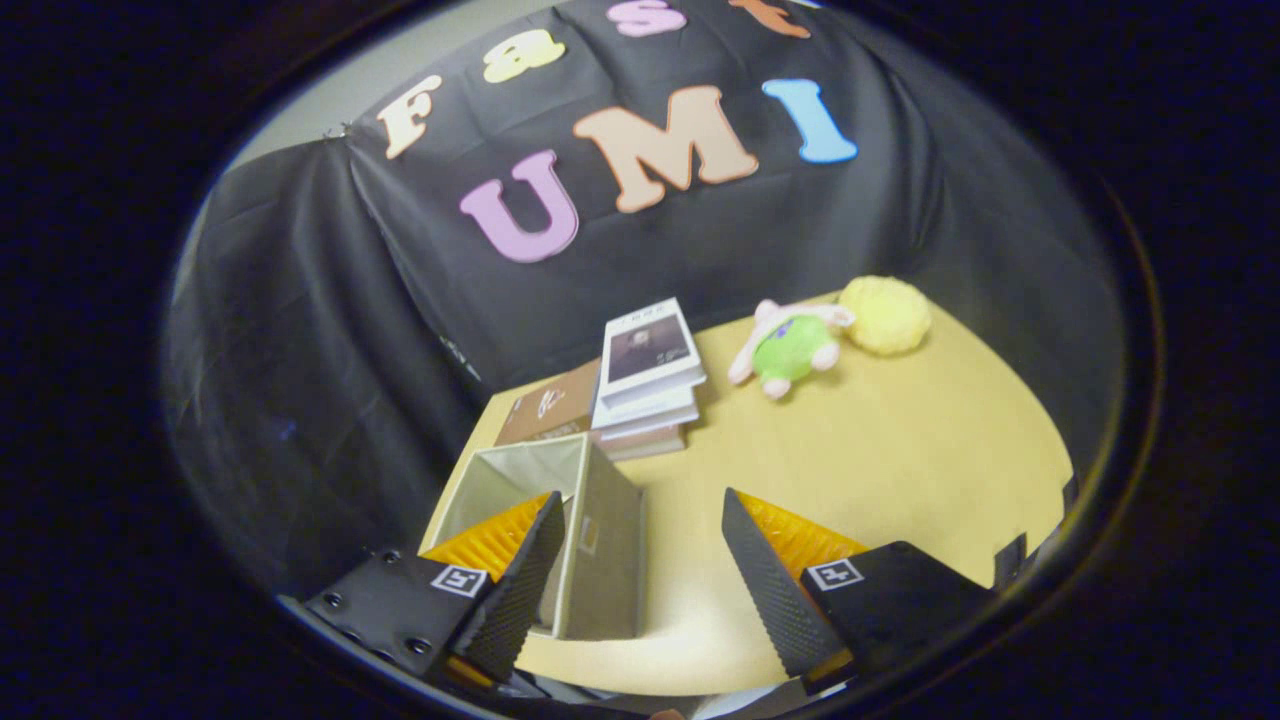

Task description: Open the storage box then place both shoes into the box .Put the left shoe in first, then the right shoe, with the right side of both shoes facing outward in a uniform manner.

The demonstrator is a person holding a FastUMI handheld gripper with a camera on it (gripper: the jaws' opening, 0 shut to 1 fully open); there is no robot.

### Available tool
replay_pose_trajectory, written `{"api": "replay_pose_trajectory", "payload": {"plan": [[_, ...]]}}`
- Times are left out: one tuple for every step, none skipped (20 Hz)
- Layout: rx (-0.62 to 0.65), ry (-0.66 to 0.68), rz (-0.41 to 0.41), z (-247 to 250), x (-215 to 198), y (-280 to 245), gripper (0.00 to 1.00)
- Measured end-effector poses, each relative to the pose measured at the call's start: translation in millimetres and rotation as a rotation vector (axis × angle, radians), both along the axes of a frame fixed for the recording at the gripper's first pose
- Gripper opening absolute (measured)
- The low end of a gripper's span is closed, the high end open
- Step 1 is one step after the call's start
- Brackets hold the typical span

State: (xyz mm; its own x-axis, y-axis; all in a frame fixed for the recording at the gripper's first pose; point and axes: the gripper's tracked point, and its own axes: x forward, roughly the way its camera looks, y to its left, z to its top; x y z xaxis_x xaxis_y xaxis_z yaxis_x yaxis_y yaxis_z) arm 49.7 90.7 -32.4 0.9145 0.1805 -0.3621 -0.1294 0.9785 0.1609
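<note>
1. Soft, even light falls from above; the desk (900, 450) looks bright, the cloth wall dim.
2. The fisheye lens bends lines strongly toward the edges.
3. Slight blur softens the plush toy (792, 348) and books (648, 375).
4. The spread-apart tool (640, 520) looks sharp.

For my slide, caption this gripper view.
Open gripper hovering at an open storage box, books and plush toys beyond.

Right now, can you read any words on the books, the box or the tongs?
Top book: cover print too blurred to read.
Brown book: white mark, too blurred to read.
Storage box: small tag on its side, unreadable.
Tongs, open with the box's side wall between the fingers: square markers, a pattern, not words.
</note>
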Motion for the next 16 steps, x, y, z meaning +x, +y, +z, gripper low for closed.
{"api": "replay_pose_trajectory", "payload": {"plan": [[-0.003,-0.051,-0.008,12,0,-7,0.99],[-0.008,-0.102,-0.012,23,-1,-14,0.99],[-0.019,-0.154,-0.019,35,-1,-21,0.99],[-0.035,-0.208,-0.025,49,-3,-27,0.99],[-0.054,-0.258,-0.031,61,-3,-31,0.99],[-0.074,-0.298,-0.041,73,-5,-37,0.99],[-0.092,-0.334,-0.051,82,-8,-41,0.99],[-0.109,-0.367,-0.059,92,-11,-45,0.99],[-0.122,-0.399,-0.069,102,-14,-47,0.99],[-0.130,-0.432,-0.072,110,-17,-48,0.99],[-0.138,-0.463,-0.074,118,-19,-49,0.99],[-0.145,-0.484,-0.078,124,-22,-49,0.99],[-0.153,-0.492,-0.080,124,-25,-51,0.99],[-0.161,-0.494,-0.080,123,-26,-51,0.99],[-0.168,-0.500,-0.086,126,-28,-52,0.99],[-0.181,-0.507,-0.092,127,-28,-54,0.99]]}}
